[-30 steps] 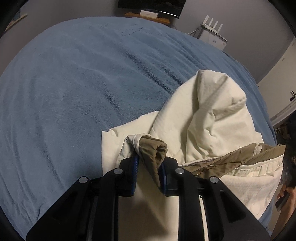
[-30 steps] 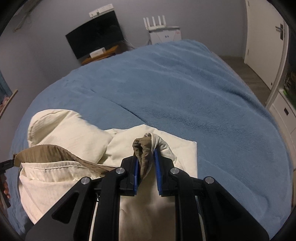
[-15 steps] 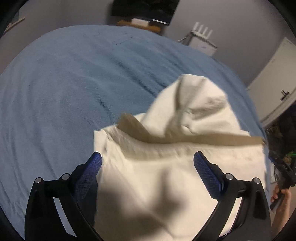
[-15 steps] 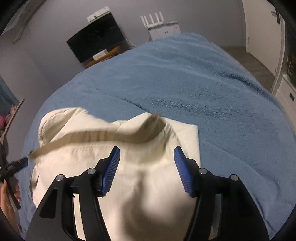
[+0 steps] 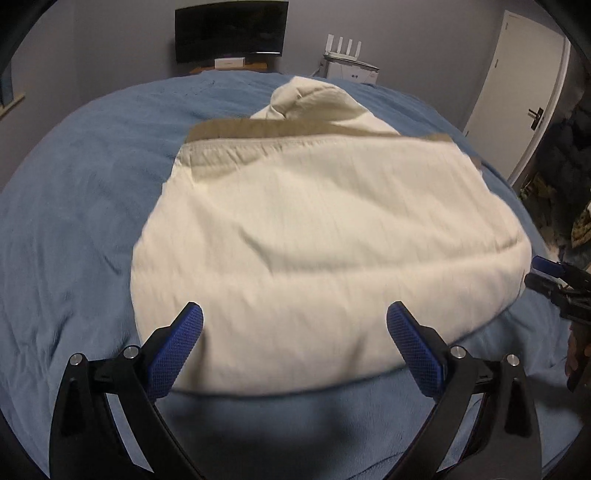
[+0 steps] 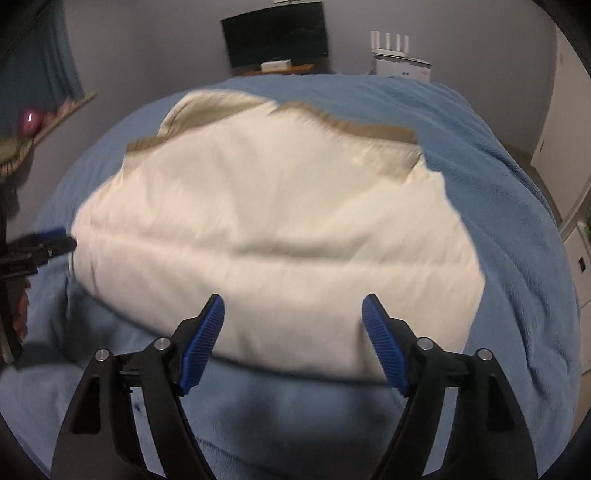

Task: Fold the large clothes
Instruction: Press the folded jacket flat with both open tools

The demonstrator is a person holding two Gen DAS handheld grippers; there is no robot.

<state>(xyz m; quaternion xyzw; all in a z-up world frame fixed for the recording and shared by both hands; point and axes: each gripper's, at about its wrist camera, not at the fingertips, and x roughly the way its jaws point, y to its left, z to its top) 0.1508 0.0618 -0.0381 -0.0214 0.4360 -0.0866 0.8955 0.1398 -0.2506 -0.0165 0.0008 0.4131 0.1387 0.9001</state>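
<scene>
My left claw (image 5: 294,339) gapes about as wide as it goes, its two blue pads (image 5: 176,349) spread apart with nothing pinched between them. My right claw (image 6: 293,341) is also spread, and its jaws have just been opening further; its two blue pads (image 6: 382,341) grip nothing either. Both claws hang over the near edge of the one cream garment (image 5: 325,229), which lies folded over on the bed, the fold rounded towards me and clear of all four pads.

From my left claw's view the garment sits in the middle of the single blue blanket (image 5: 81,206), a tan band (image 5: 258,127) running along its far edge and one cream lump of cloth (image 5: 314,99) poking up beyond that. At the right edge of this view my other claw shows, just beside the garment's right end.

Further off, against the far wall, I count one dark screen (image 5: 231,29), one white router with four aerials (image 5: 349,55), and one white door (image 5: 524,85) on the right. From my right claw's view the same garment (image 6: 266,221) fills the middle, with one pink object (image 6: 29,120) on a shelf at far left.
</scene>
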